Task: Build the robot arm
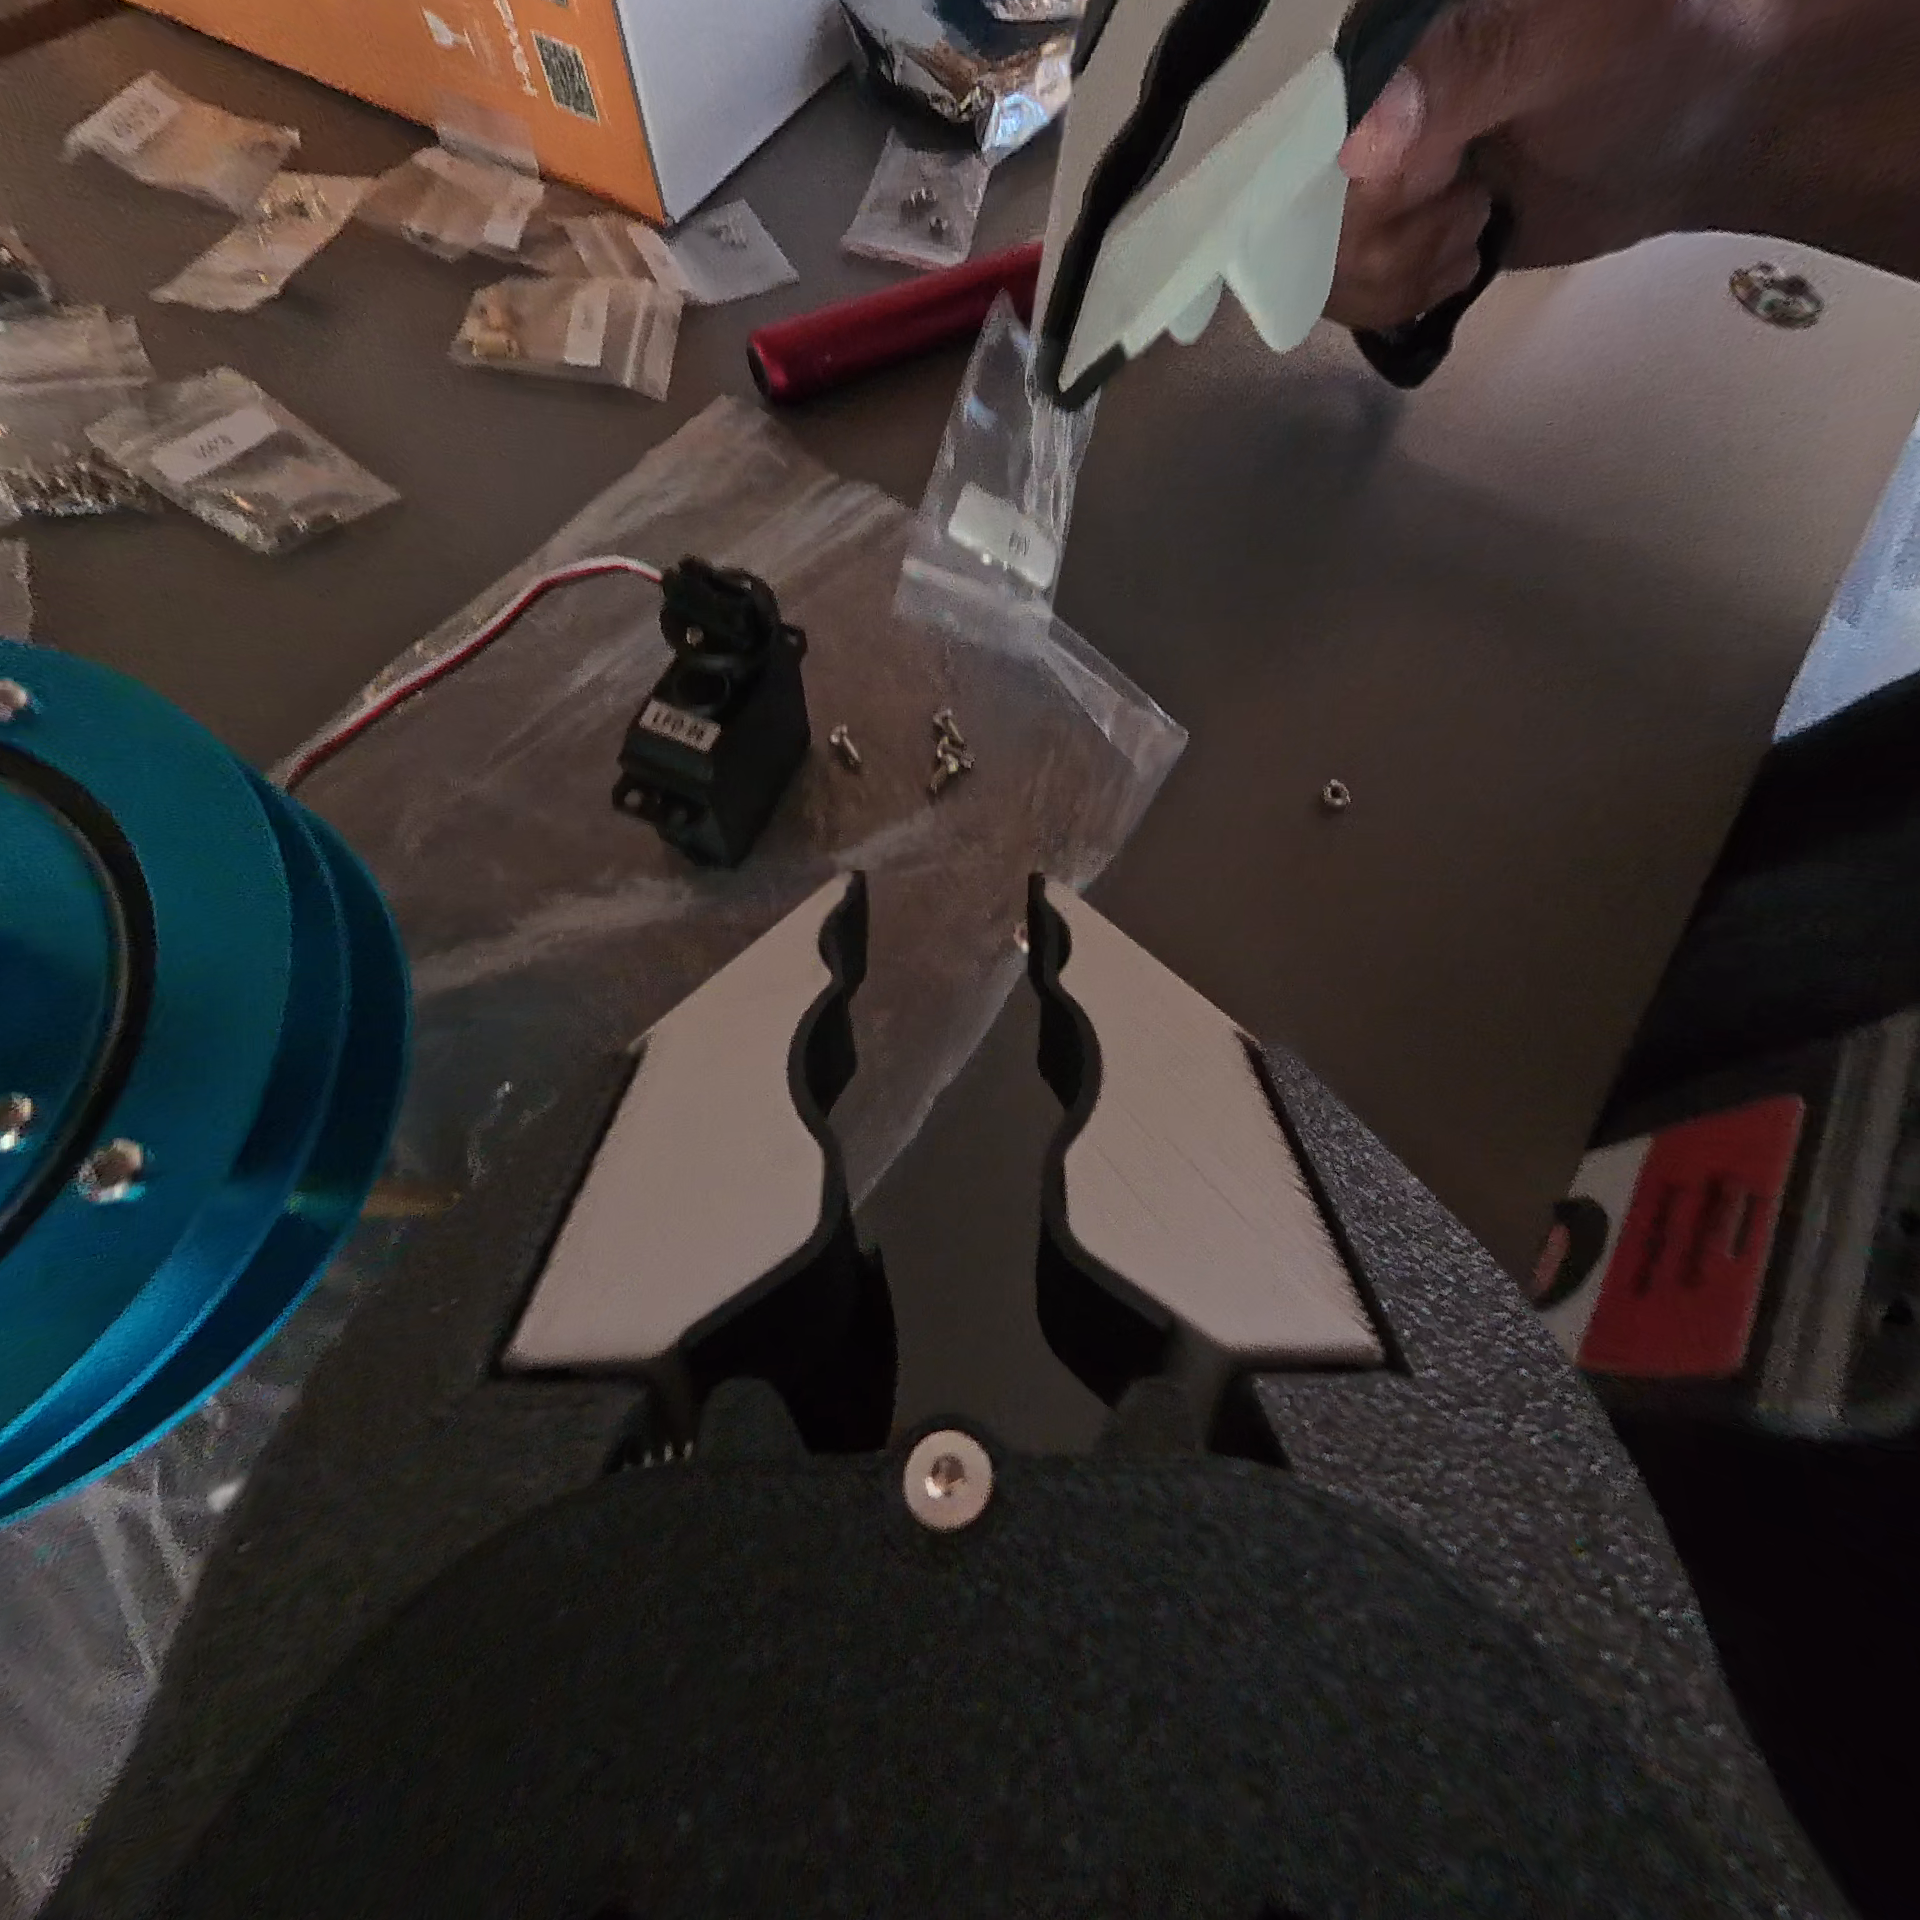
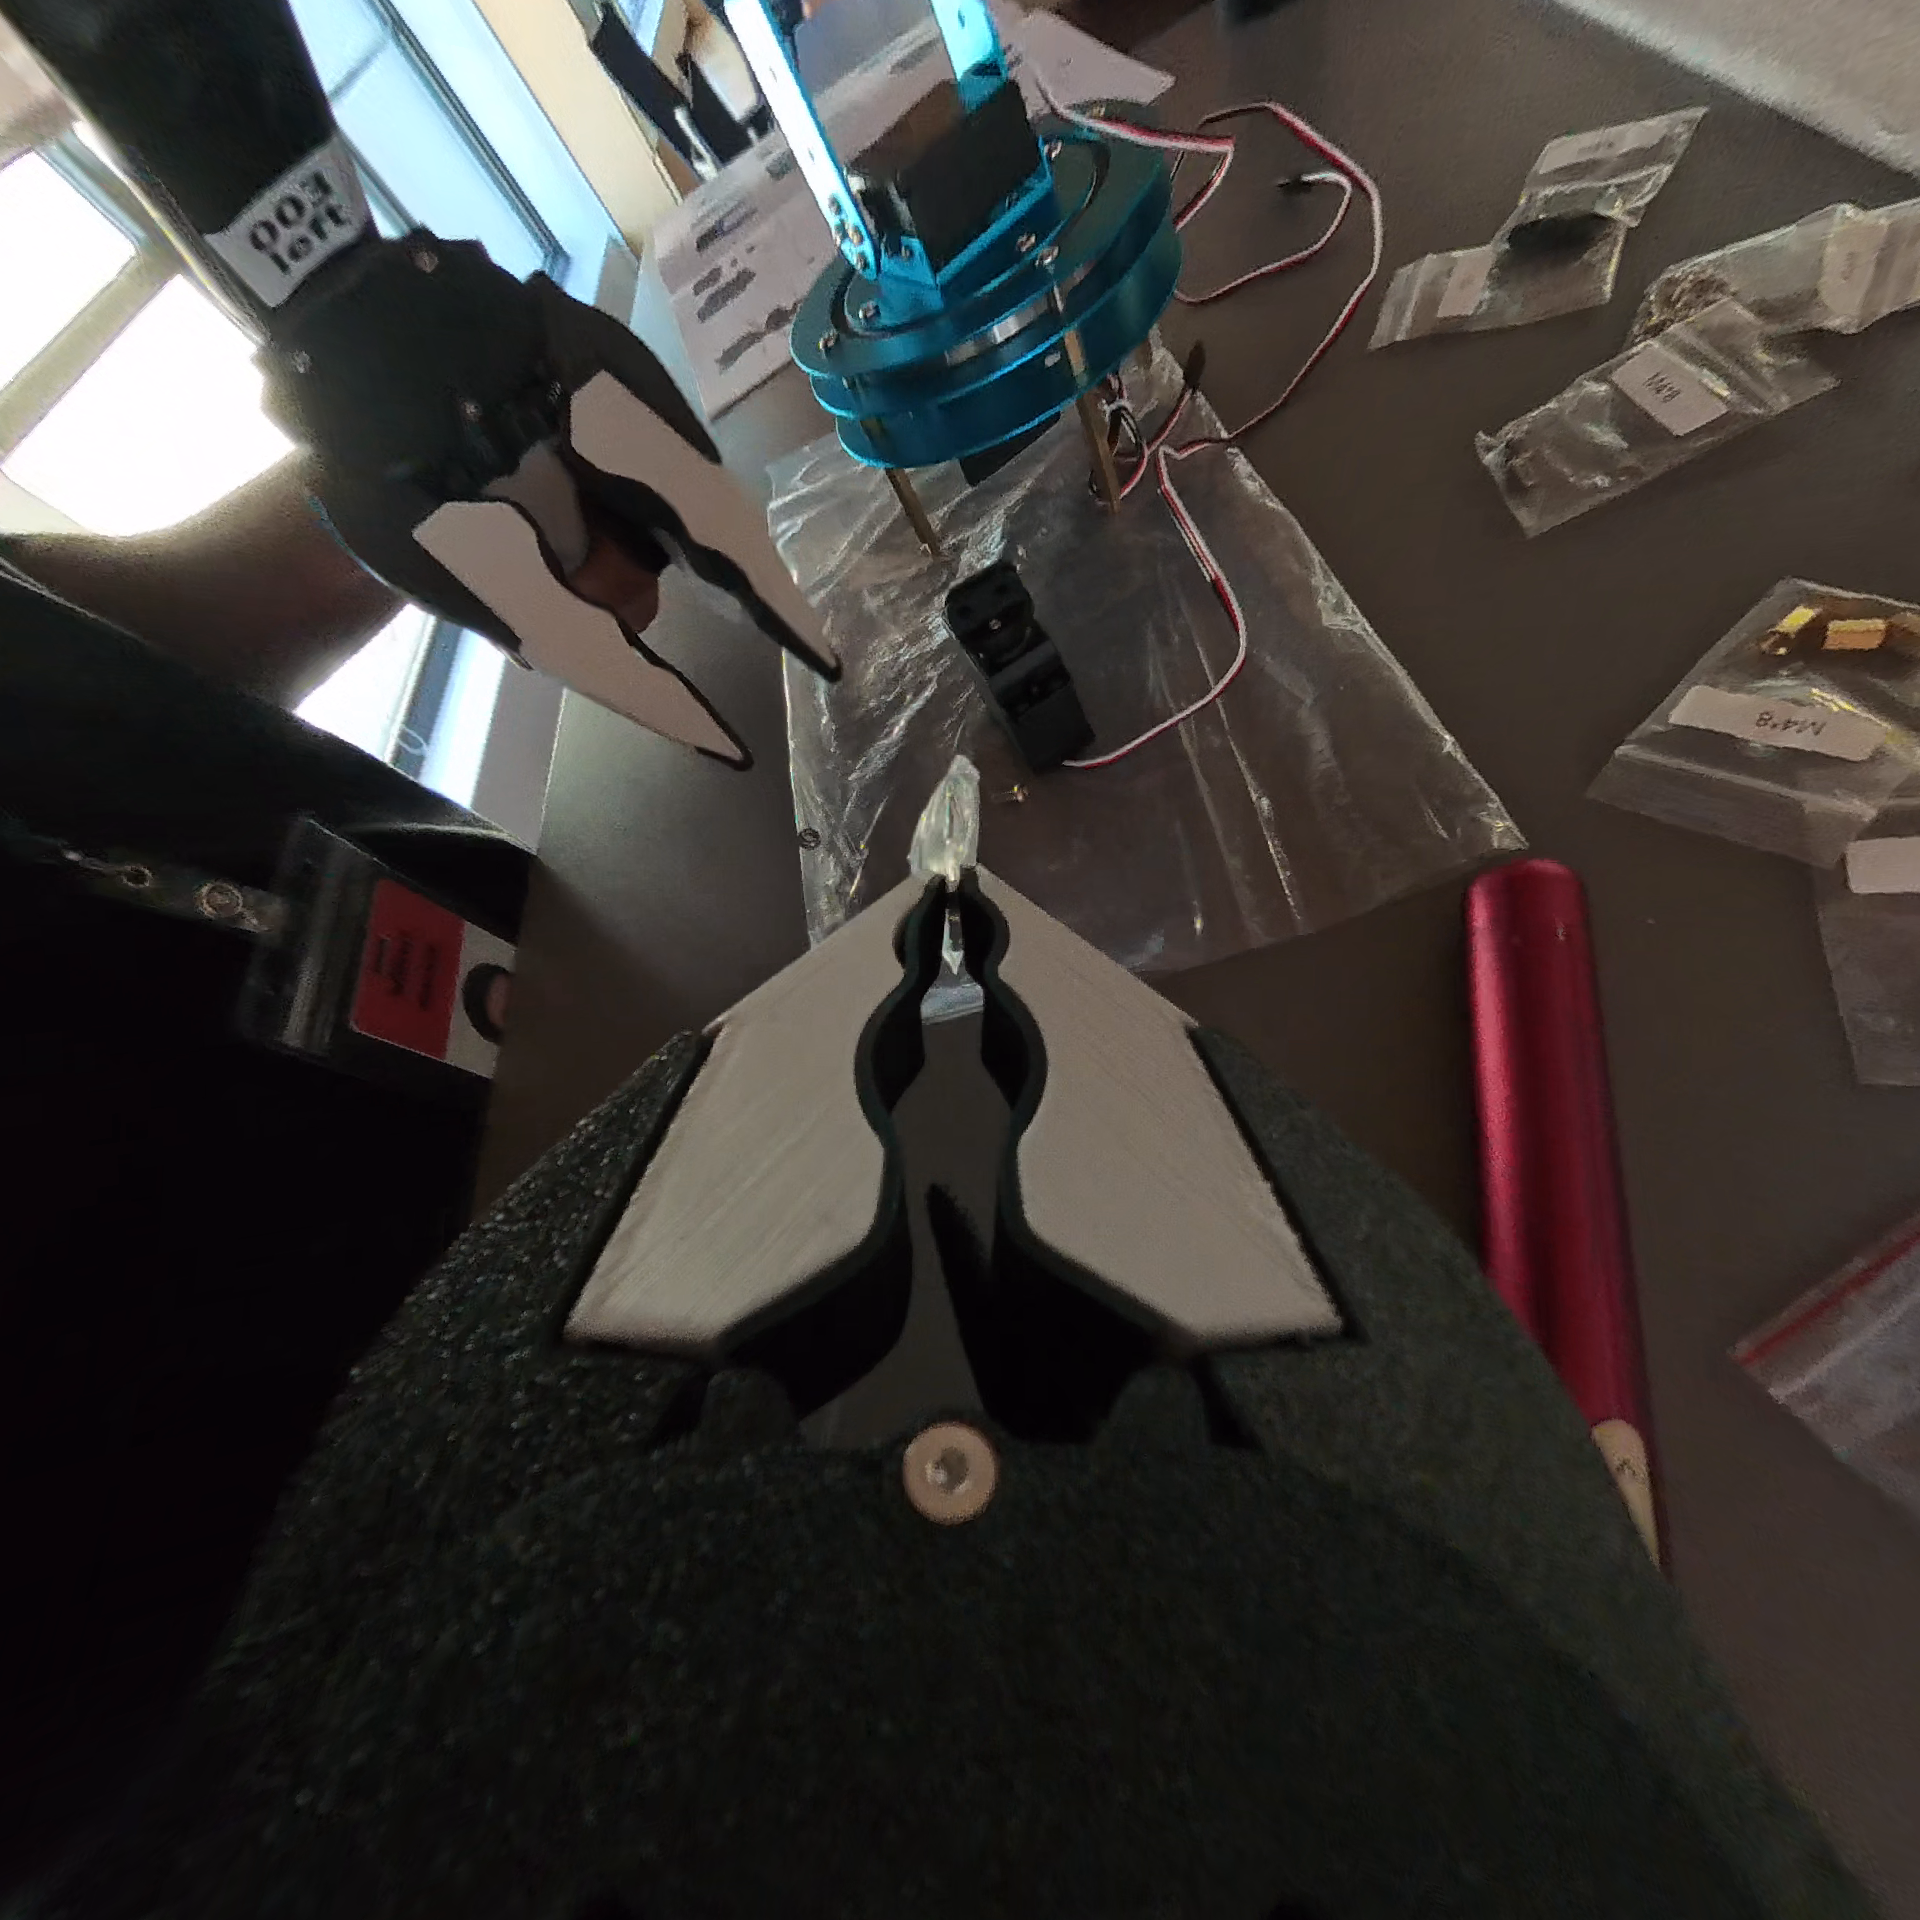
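Left gripper [image 1: 945, 894]: jaws apart, empty, hovering low over a clear plastic sheet [image 1: 582, 665] spread on the grey table [image 1: 1351, 644]. Just ahead of its tips, on that sheet: a small black servo motor [image 1: 717, 727] with a red and white wire [image 1: 457, 644], and beside the motor a few loose screws [image 1: 945, 748]. One tiny nut [image 1: 1333, 795] alone on the bare table, to the right of the sheet. Blue round metal base [image 1: 177, 1039] close at the left edge, standing on thin posts in the right wrist view.

Right gripper [image 2: 951, 883]: clenched on the top edge of a small clear plastic bag [image 1: 997, 499], pinched at the very tips. Bag hanging down, its lower edge above the screws; whether touching the sheet or not, cannot tell. A hand [image 1: 1455, 197] wrapped around that gripper's handle.

Red cylinder [image 2: 1548, 1143] flat on the table, right of the right gripper. Many small labelled bags of hardware [image 1: 249, 457] scattered farther off, near an orange and white box [image 1: 499, 83].
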### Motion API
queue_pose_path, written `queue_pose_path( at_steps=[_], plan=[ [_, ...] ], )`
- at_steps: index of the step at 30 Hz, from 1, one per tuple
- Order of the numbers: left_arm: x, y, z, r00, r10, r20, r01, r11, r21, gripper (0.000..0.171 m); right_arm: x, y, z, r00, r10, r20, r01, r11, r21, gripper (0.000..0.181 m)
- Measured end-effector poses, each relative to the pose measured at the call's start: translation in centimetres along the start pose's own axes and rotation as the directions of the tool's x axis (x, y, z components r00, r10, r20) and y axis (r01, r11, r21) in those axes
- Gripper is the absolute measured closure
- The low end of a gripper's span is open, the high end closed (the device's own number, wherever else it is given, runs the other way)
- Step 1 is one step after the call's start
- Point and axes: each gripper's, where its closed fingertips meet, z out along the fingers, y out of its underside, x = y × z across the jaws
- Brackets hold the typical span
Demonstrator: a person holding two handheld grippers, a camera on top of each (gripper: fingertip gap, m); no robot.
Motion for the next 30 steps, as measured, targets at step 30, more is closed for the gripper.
queue_pose_path(
  at_steps=[30],
  plan=[
    [4.0,0.7,1.8,0.985,0.030,-0.173,-0.048,0.993,-0.104,0.152,0.1,1.8,-4.7,0.979,0.183,-0.086,-0.165,0.969,0.183,0.179]
  ],
)
